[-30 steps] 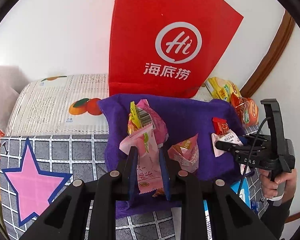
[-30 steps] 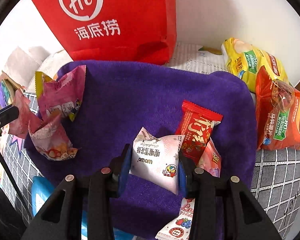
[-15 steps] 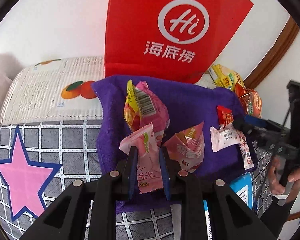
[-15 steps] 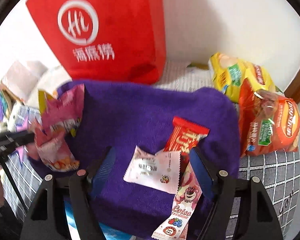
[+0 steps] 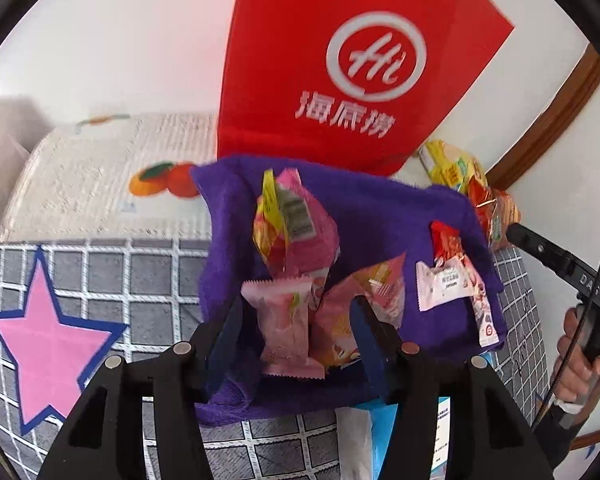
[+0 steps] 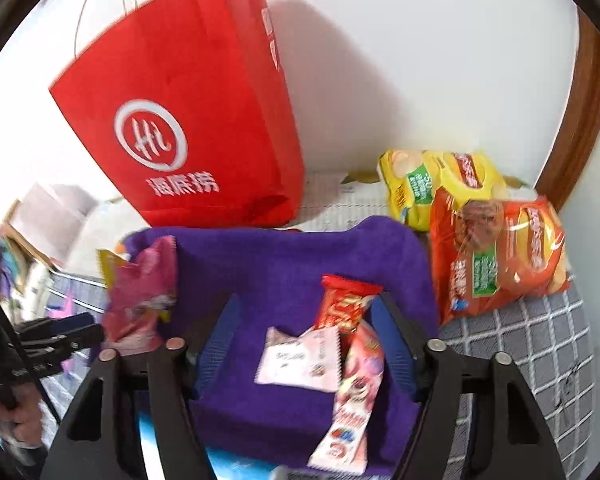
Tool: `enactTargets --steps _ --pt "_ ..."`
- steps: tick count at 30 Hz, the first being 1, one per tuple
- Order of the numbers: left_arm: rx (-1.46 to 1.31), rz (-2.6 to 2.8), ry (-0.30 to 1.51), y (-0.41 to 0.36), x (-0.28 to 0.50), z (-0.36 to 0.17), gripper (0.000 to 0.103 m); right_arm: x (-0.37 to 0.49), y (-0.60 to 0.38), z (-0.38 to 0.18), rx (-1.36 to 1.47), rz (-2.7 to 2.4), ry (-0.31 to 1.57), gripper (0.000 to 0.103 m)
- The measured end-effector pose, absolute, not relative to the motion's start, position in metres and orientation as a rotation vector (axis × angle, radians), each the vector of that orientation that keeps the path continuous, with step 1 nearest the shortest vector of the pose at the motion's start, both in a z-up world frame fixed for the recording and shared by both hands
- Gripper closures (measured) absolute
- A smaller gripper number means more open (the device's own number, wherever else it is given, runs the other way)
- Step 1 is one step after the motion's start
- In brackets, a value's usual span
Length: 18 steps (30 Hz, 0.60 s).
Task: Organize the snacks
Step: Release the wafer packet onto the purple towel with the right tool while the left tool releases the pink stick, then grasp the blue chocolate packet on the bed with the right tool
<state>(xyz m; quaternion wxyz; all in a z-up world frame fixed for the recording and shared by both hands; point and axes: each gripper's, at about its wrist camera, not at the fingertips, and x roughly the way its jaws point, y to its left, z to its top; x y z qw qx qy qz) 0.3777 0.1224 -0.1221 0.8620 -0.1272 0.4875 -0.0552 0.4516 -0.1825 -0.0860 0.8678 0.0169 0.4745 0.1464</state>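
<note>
Now the left gripper (image 5: 296, 316) has just been opening, its jaws spread either side of the pale pink snack packet (image 5: 286, 330) lying at the near edge of the purple towel (image 5: 380, 216). The right gripper (image 6: 306, 332) stands open too, having just narrowed slightly above the white packet (image 6: 296, 360) and red packet (image 6: 346, 302) near the towel's right edge. Lifting clear without snagging wrappers would suit best; chip bags (image 6: 496, 256) wait at the far right corner.
</note>
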Motion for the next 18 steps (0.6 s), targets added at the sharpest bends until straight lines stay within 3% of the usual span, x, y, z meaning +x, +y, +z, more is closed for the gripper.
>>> enactTargets --steps 10,15,18 --pt "-0.273 -0.163 0.946 0.116 0.359 -0.089 0.05 0.376 -0.217 -0.077 0.028 0.227 0.947 0.046" --pt "-0.248 -0.202 0.928 0.098 0.344 -0.076 0.05 0.319 -0.256 -0.102 0.063 0.126 1.021 0.058" --pt "-0.216 -0.227 0.914 0.083 0.332 -0.067 0.05 0.288 -0.274 -0.122 0.141 0.103 1.063 0.059"
